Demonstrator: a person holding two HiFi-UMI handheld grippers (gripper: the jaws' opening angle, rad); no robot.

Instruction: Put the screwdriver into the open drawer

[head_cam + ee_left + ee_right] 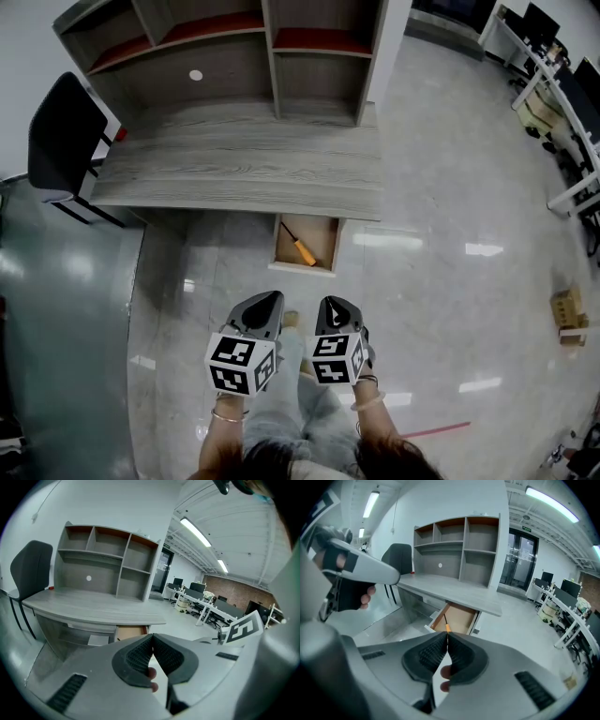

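Observation:
The screwdriver (300,246), with an orange handle and a dark shaft, lies inside the open wooden drawer (323,242) under the desk's front edge. In the right gripper view the screwdriver (446,624) shows just past my jaw tips, in the drawer (459,618). Both grippers are held low, close to the person's body and back from the drawer. My left gripper (267,302) (152,637) is shut with nothing in it. My right gripper (335,305) (447,634) is shut and empty too.
A grey wooden desk (234,169) carries a shelf unit (225,56) at its back. A black chair (61,136) stands at the desk's left end. A small cardboard box (567,314) and a thin red strip (436,431) lie on the glossy floor to the right.

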